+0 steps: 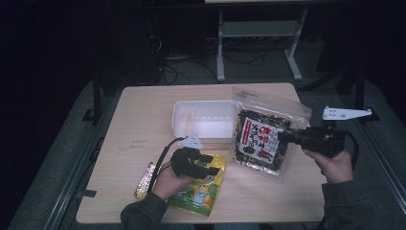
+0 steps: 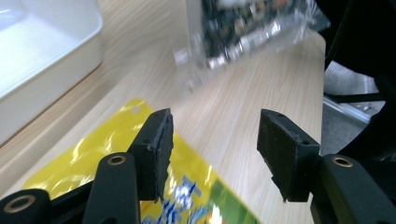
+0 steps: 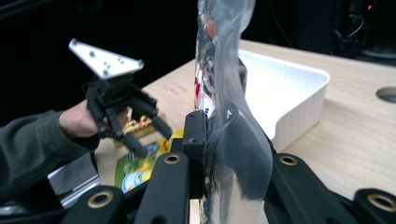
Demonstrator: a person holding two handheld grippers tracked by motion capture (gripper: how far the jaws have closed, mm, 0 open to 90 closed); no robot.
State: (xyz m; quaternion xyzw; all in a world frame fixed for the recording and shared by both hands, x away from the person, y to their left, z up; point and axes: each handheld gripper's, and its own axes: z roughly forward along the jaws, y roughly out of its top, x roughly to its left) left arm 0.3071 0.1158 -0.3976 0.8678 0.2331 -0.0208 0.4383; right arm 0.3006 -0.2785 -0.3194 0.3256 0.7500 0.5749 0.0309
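White bin (image 1: 203,119) empty; my right gripper (image 1: 282,136) clamps seaweed bag (image 1: 261,139), lifted near tabletop's right edge; left gripper (image 1: 213,165) released over yellow pouch (image 1: 201,194). Nothing binned yet.

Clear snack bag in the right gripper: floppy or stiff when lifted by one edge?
Probably floppy: the clear snack bag is thin film that bows around the right gripper. Probably light, since it hangs off the table from one pinch. Its glossy plastic looks slippery, so it might slide between the fingers.
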